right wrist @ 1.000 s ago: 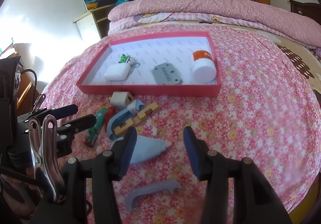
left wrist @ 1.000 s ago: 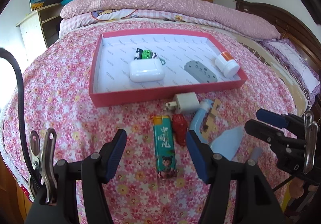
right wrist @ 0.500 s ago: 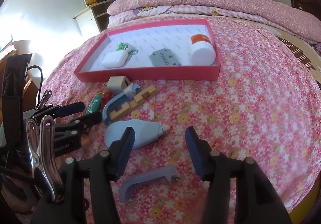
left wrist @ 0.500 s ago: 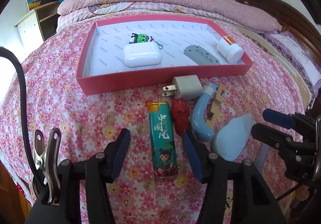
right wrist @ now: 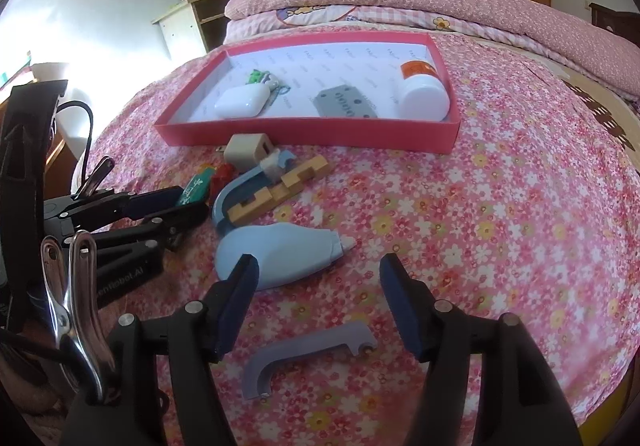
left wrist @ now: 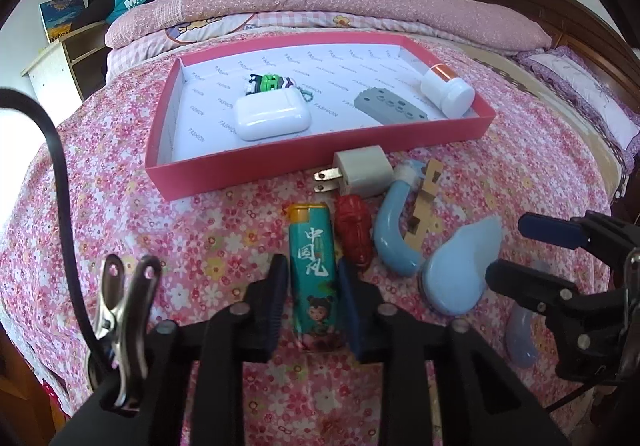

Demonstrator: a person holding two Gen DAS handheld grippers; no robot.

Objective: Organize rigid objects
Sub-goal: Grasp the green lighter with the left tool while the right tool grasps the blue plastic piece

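Note:
My left gripper [left wrist: 312, 274] is shut on a teal lighter [left wrist: 312, 242] that lies on the flowered bedspread. Beside it lie a red figurine [left wrist: 354, 234], a white charger plug [left wrist: 362, 170], a curved blue piece [left wrist: 390, 230] and a wooden puzzle piece [left wrist: 424, 202]. My right gripper [right wrist: 319, 266] hovers with its jaws opening. A light blue teardrop-shaped object [right wrist: 280, 254] reaches between its tips, untouched by the pads. A grey-blue hook piece [right wrist: 308, 350] lies under the fingers. The pink tray [left wrist: 320, 154] stands behind the loose things.
Inside the tray lie a white earbud case [left wrist: 272, 118], a green toy keychain [left wrist: 268, 82], a grey perforated block [left wrist: 392, 110] and a white bottle with an orange label [left wrist: 446, 88]. A folded quilt [left wrist: 360, 2] sits behind. The bed edge runs close on the left.
The left gripper came in over the teal lighter and its jaws closed onto it. The right gripper's jaws spread wider above the light blue object and the hook piece.

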